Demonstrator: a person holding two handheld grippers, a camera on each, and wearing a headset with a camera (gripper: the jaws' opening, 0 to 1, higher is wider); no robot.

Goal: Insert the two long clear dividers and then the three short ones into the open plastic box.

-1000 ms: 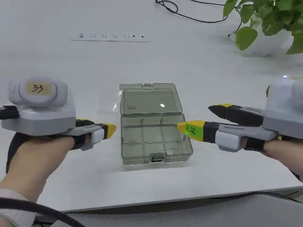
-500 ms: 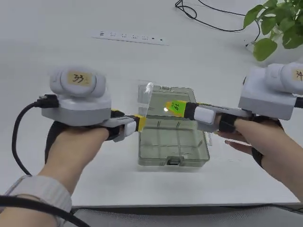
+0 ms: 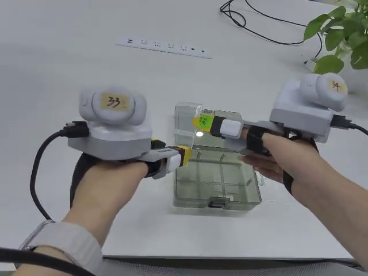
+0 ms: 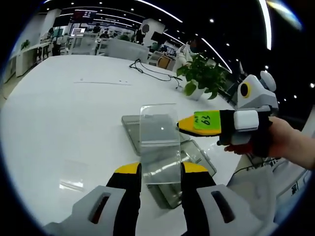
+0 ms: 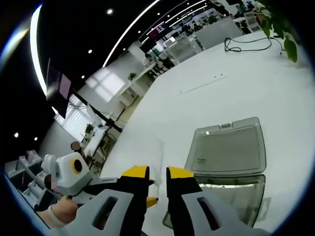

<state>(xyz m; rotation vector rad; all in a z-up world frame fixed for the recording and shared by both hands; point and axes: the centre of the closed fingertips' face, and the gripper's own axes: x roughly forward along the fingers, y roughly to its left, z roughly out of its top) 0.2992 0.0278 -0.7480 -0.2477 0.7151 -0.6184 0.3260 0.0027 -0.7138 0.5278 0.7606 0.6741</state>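
The clear divider (image 4: 158,142) is a thin, flat, glassy rectangle, held upright in the air above the rear left part of the plastic box (image 3: 214,202). The left gripper (image 4: 161,170) clamps it across its width, 1 yellow-tipped jaw on each long edge. The right gripper (image 5: 158,173) meets it from the side. Its 2 jaws are drawn almost together on the sheet's side edge.

The box is smoky, translucent grey-green plastic with rounded corners. It sits on the matte white table (image 3: 69,75), its lid (image 5: 229,147) laid open flat behind it. Thin lines inside split it into compartments.

1.0 s ago the 2 grippers flanked the box, well apart, with the right jaws spread. They now meet over it, with the right jaws nearly closed.

A tan label on the left gripper's grey dome reads 33, and the right dome's label reads 34. A green sticker on the right jaw also bears 2 digits; the first is a 3 and the second is unclear.

Farther back lie a white power strip (image 3: 164,46), a black cable (image 3: 253,17) and a leafy plant (image 3: 339,34).
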